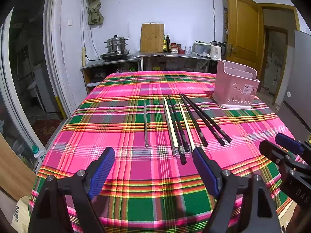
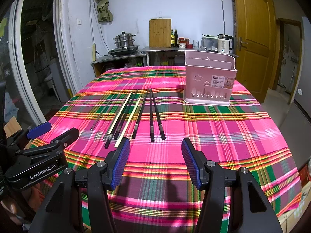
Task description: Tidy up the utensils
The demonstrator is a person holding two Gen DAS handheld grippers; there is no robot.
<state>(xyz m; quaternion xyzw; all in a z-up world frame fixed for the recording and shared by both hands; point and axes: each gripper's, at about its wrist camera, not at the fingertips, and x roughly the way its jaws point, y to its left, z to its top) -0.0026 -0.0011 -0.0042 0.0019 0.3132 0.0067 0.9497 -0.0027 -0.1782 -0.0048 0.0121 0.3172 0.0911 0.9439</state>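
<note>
The chopsticks (image 2: 136, 114) lay loose in a rough row on the plaid tablecloth (image 2: 213, 136), the pink basket (image 2: 210, 81) standing well apart at the far right. Both the left gripper (image 1: 153, 167) and the right gripper (image 2: 155, 159) hovered with jaws apart, holding nothing. The sticks looked light, stiff and probably slippery; a hold near the thick near ends seemed safest. Some overlapped, so their count was hard to tell, and the basket's inside was hidden.
</note>
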